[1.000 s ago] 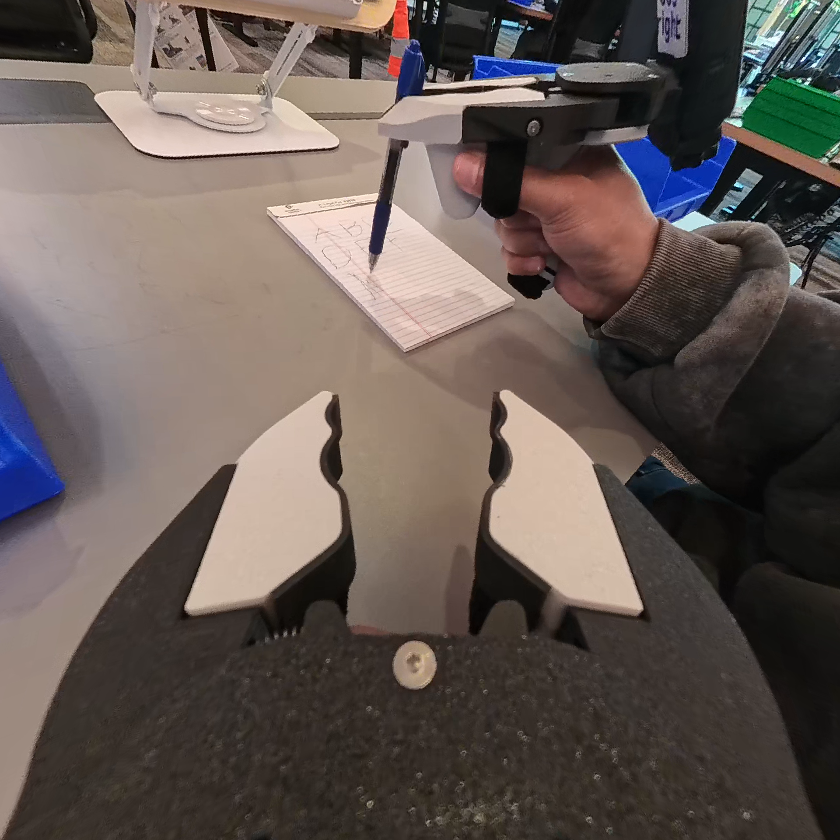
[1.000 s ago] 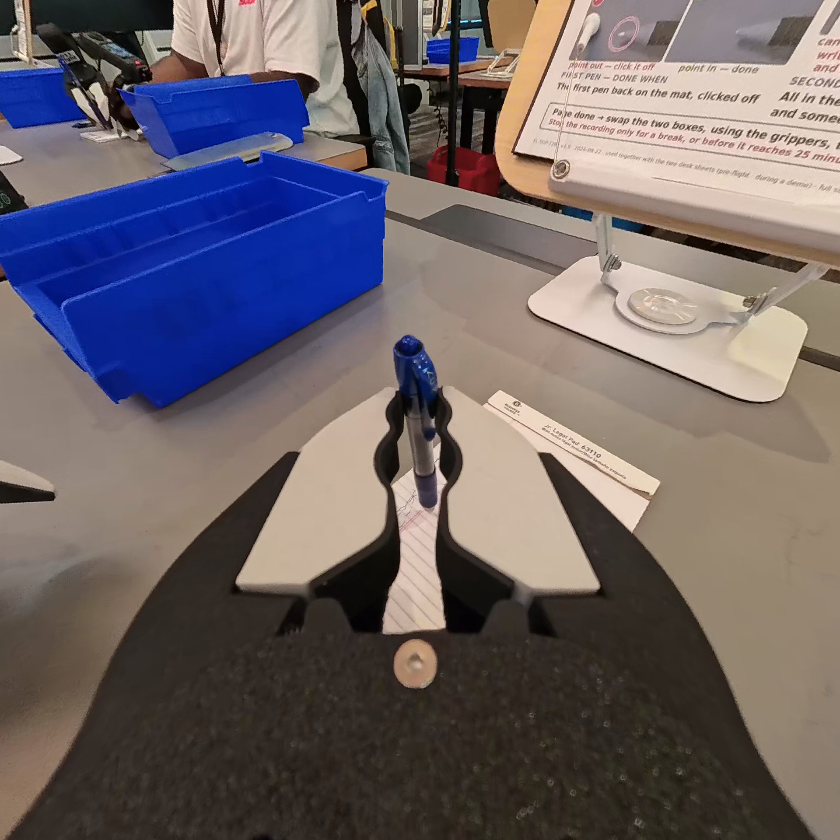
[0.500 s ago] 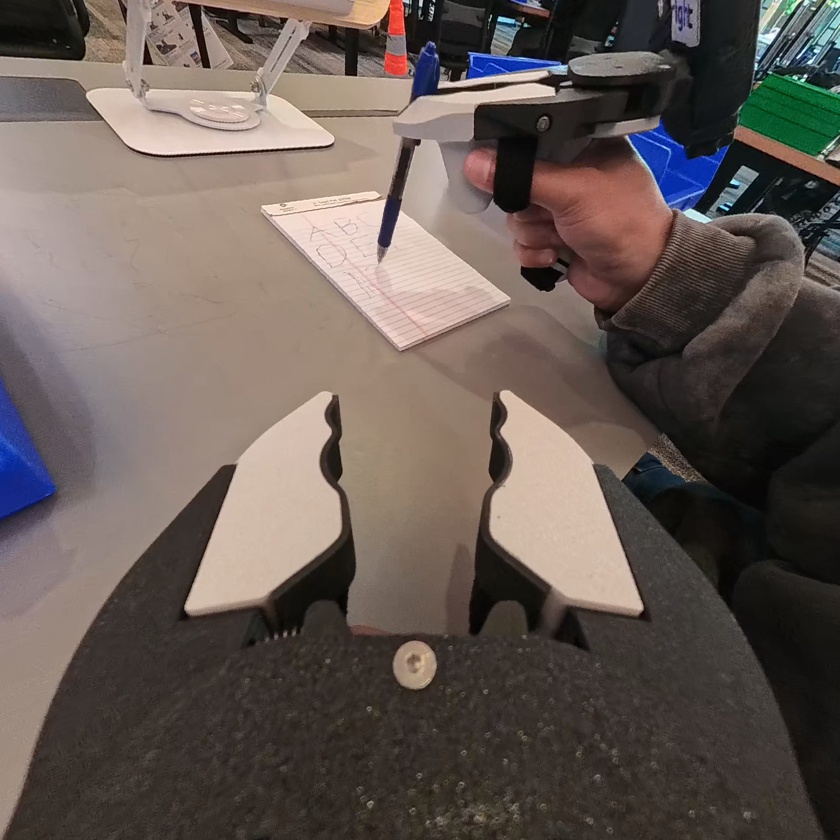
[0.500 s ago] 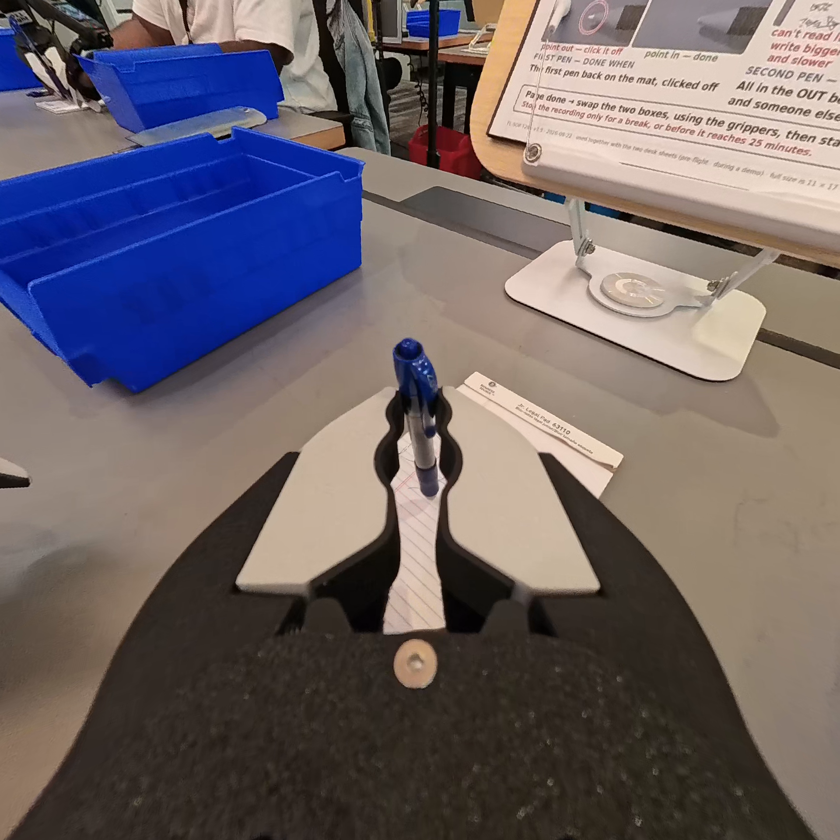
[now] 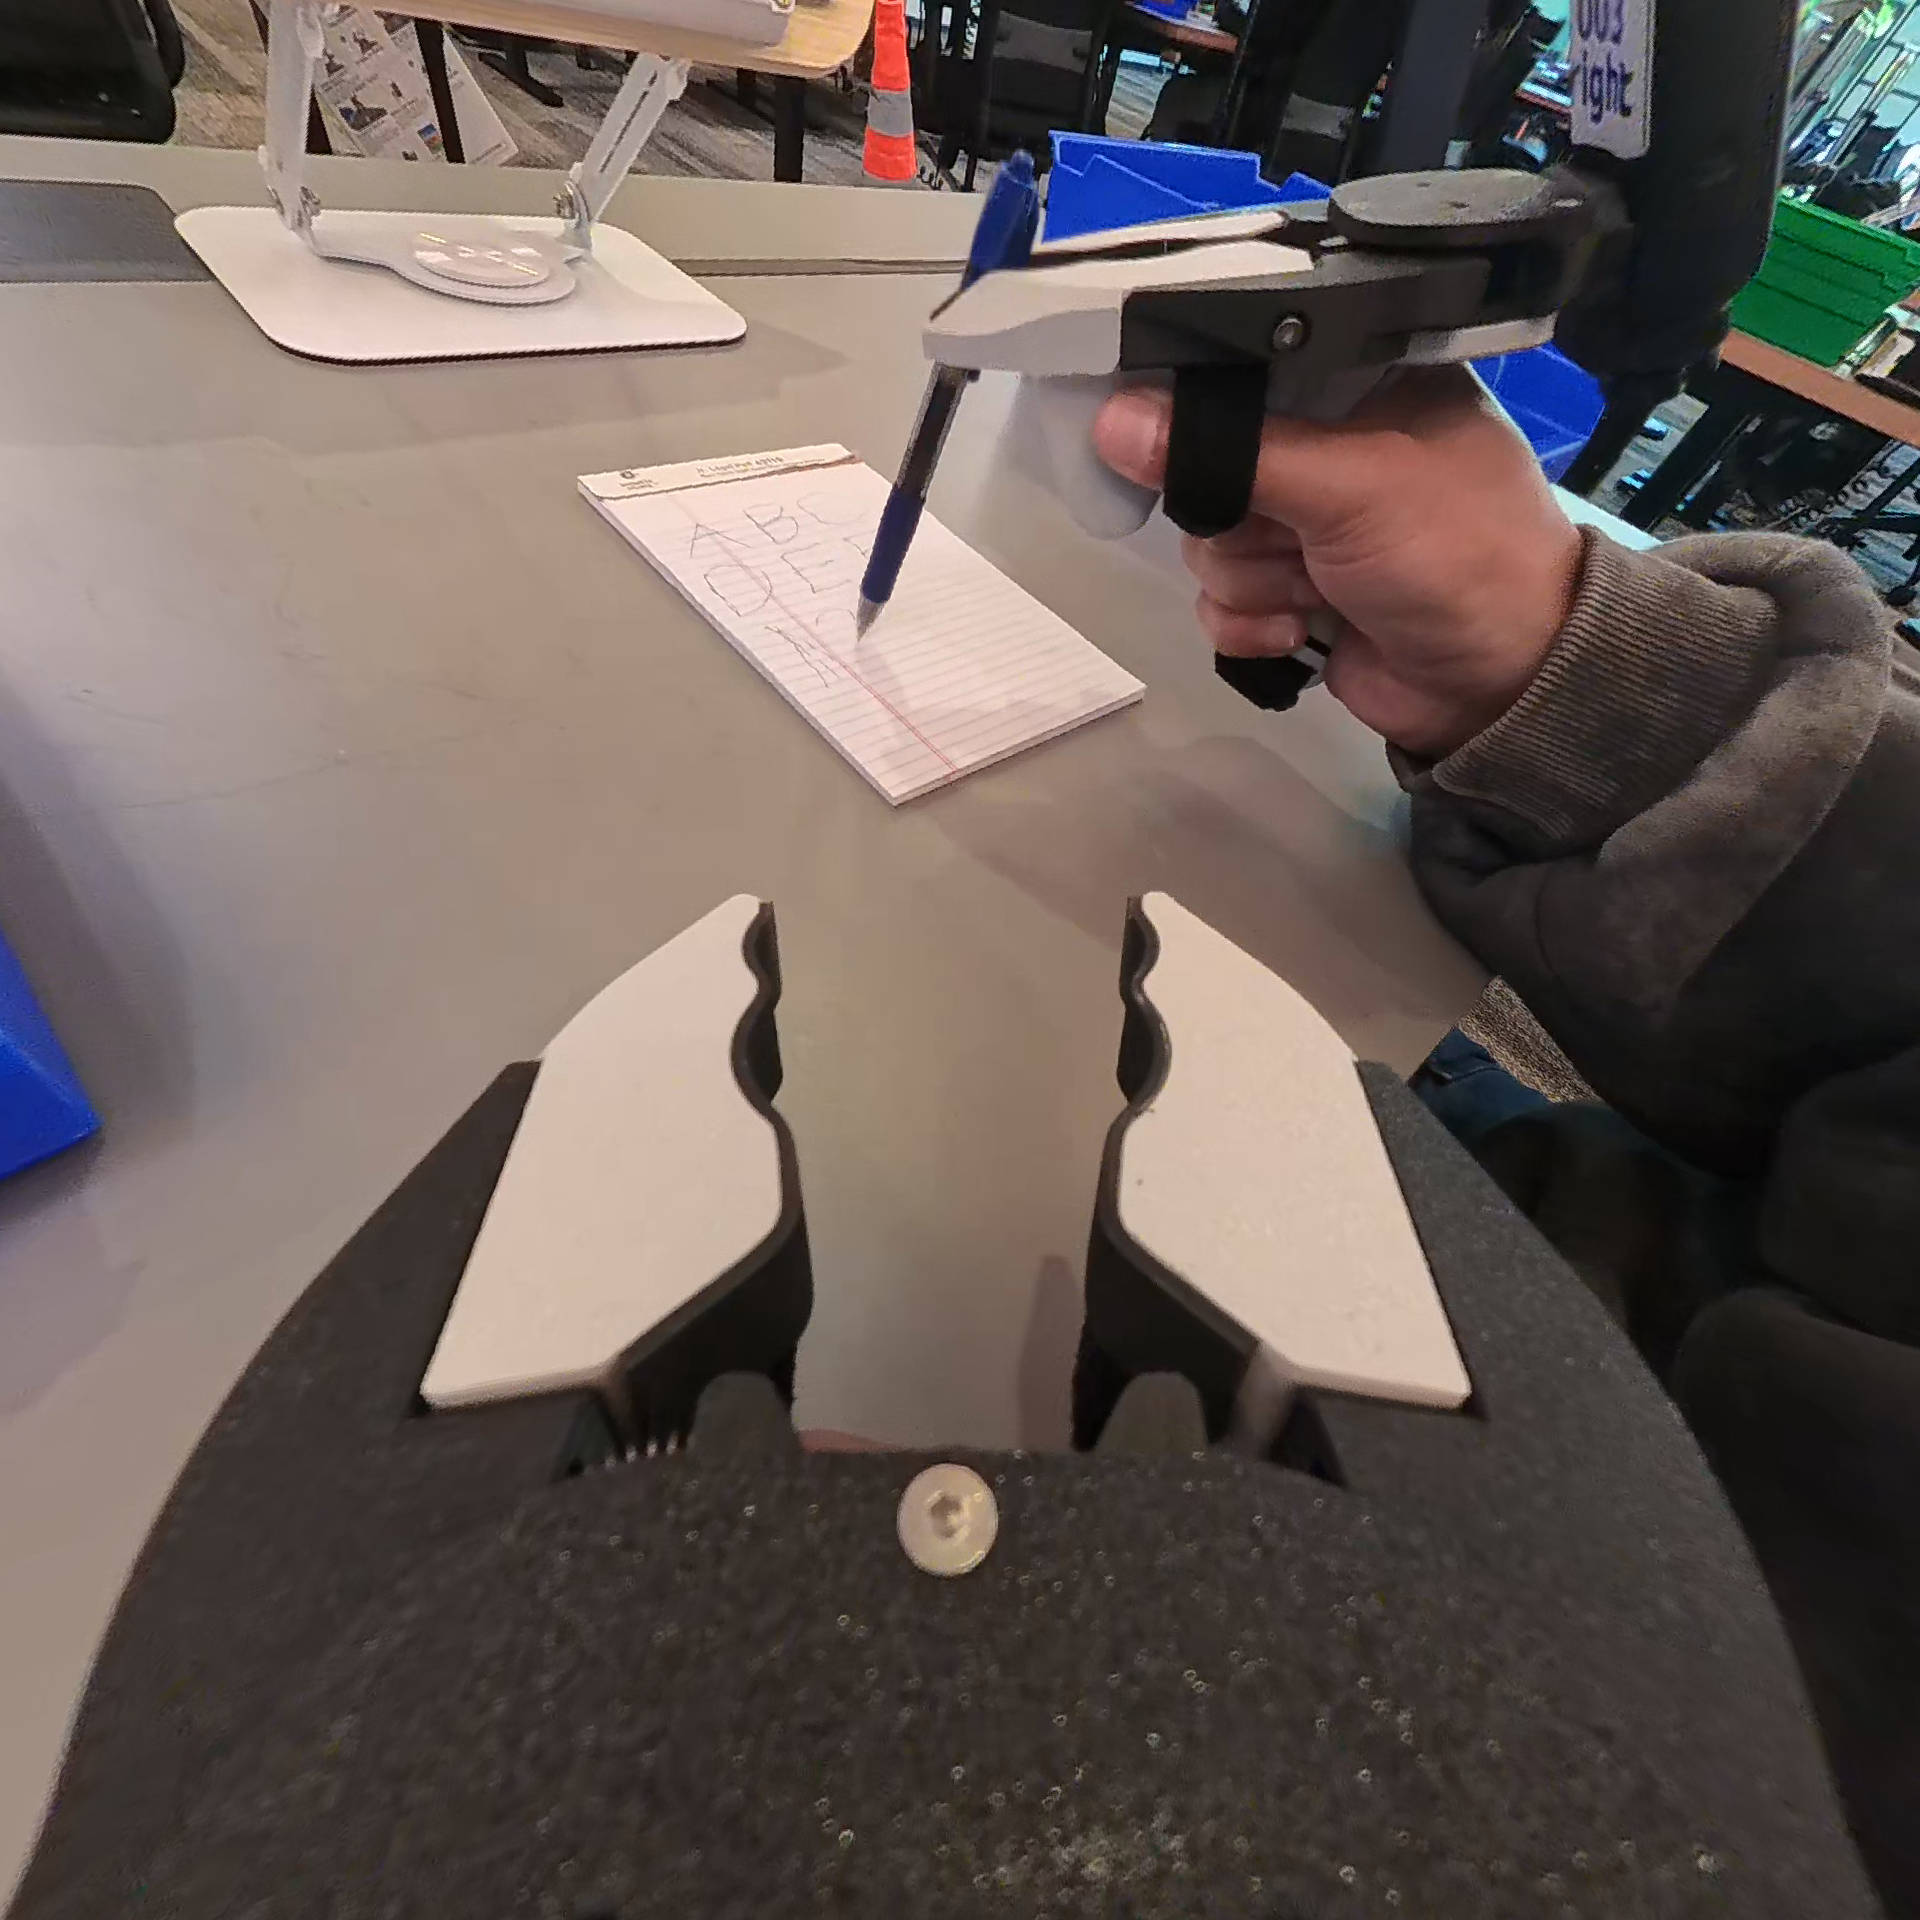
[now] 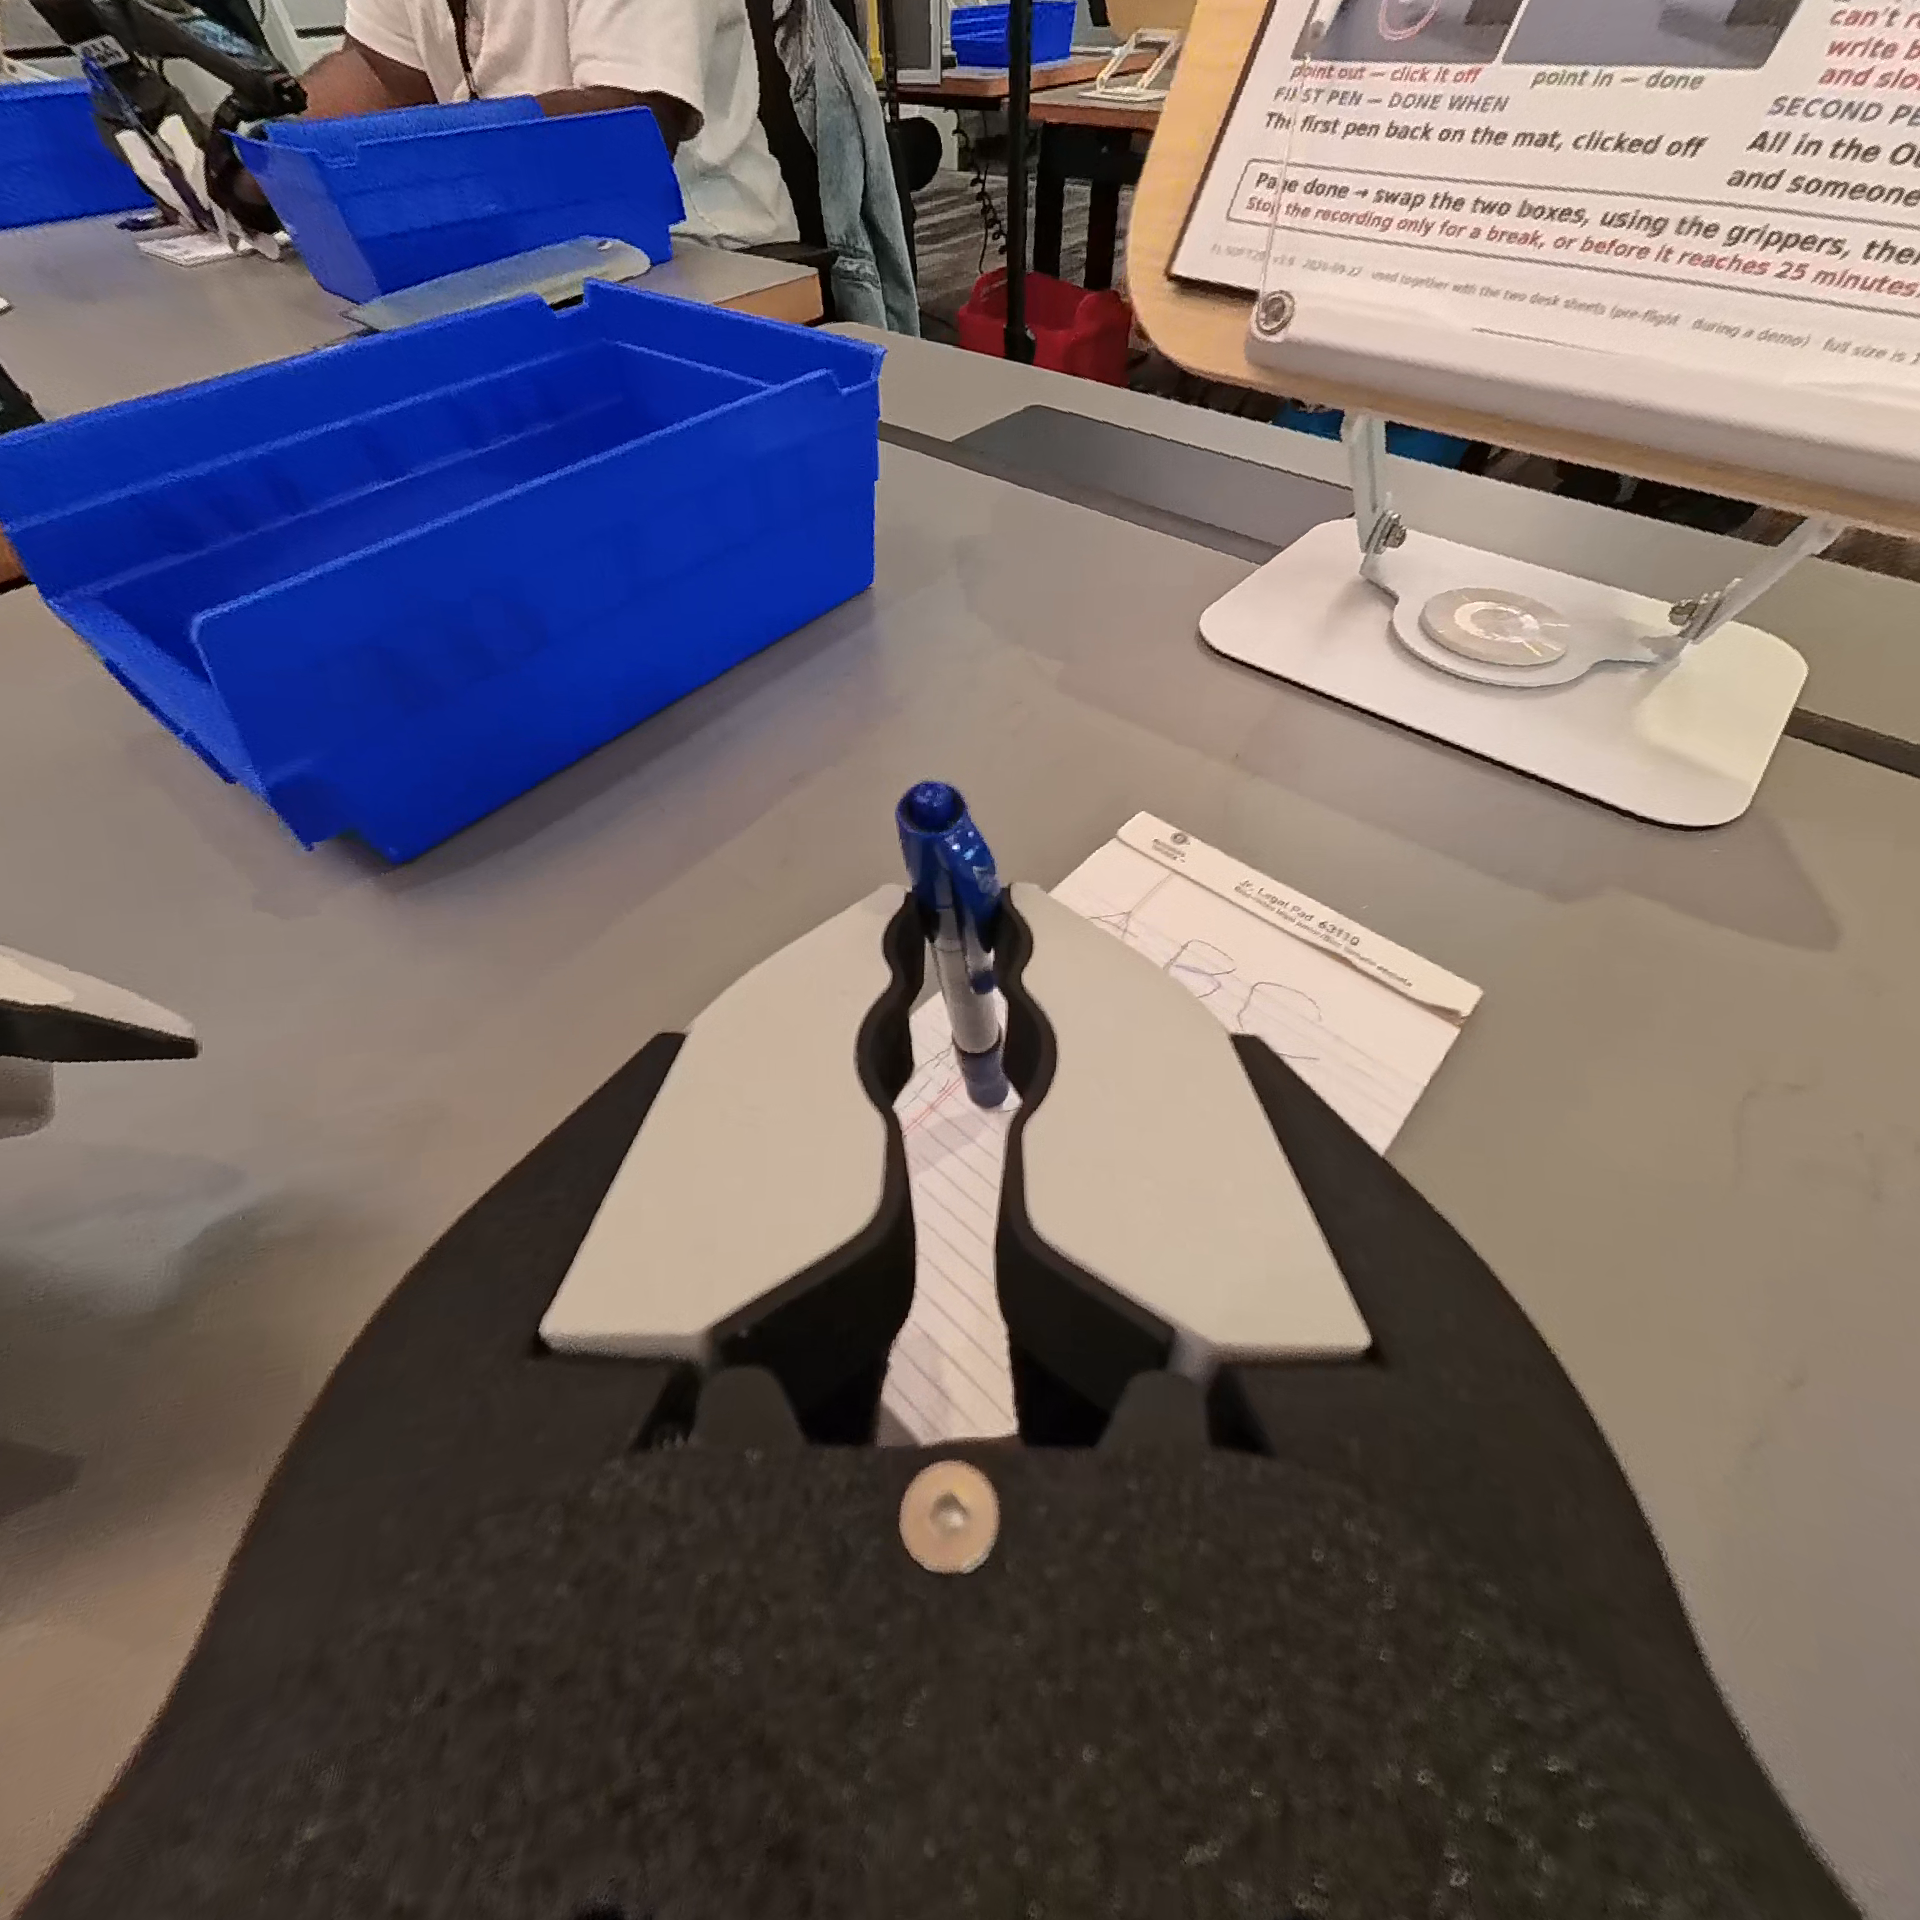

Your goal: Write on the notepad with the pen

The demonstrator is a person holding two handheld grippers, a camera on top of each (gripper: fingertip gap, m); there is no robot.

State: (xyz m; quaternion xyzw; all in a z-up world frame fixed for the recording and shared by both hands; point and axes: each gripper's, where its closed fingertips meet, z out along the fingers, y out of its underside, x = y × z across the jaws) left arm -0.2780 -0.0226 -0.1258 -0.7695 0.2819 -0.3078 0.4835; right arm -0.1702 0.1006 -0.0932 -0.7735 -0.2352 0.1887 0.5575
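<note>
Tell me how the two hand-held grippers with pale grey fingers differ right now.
The left gripper has its jaws wide apart and holds nothing; the right gripper is shut on the blue pen. The left gripper hangs over bare grey table; the right gripper is above the lined white notepad, pen tip at the paper. Both share pale grey fingers on a black body.

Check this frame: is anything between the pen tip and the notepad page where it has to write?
Nothing visible. The right gripper holds the pen tilted over the notepad, its tip at or just above the lined page beside the written marks. The page around the tip is bare. The left gripper is open, well short of the pad.
</note>
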